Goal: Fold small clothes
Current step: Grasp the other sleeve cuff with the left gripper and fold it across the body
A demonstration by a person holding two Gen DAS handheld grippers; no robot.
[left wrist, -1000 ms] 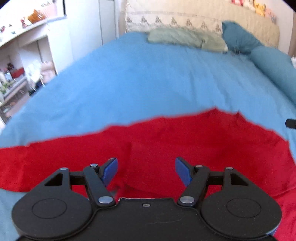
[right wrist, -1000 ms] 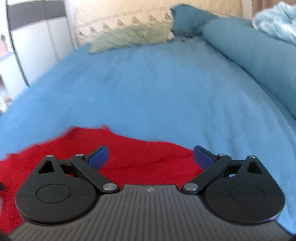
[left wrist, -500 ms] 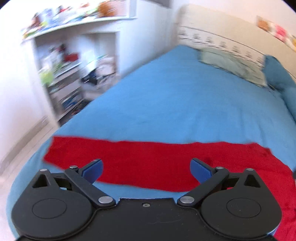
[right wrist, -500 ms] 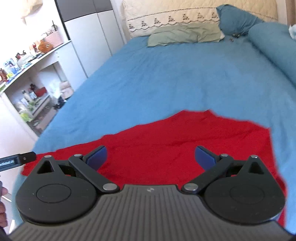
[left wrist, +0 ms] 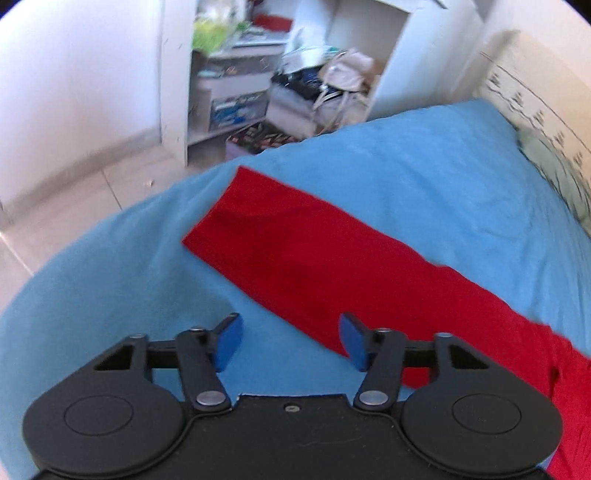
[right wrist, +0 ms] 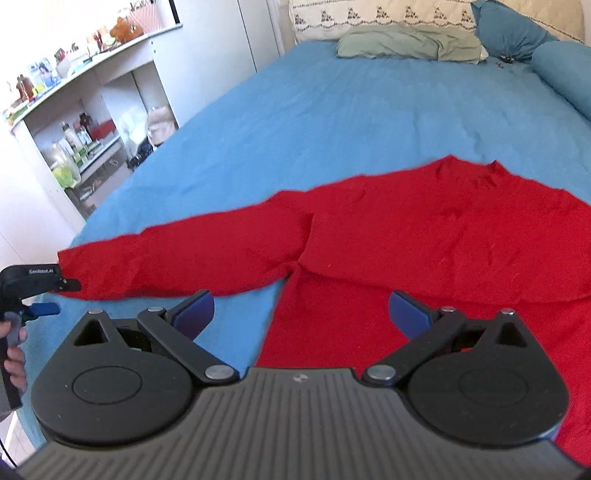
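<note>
A red long-sleeved top lies flat on the blue bed, one sleeve stretched out to the left. In the left wrist view the sleeve runs diagonally, its cuff end toward the bed's edge. My left gripper is open and empty, just above the sheet beside the sleeve's near edge; it also shows at the far left of the right wrist view, near the cuff. My right gripper is open and empty, above the top's body near the armpit.
White shelves with bottles and clutter stand left of the bed; bags and tiled floor lie beyond the bed's edge. A green pillow and blue pillows lie at the headboard.
Both grippers pulled back and swung left. The left one moved from over the top's body out to the sleeve end. The top now lies spread with its sleeve extended.
</note>
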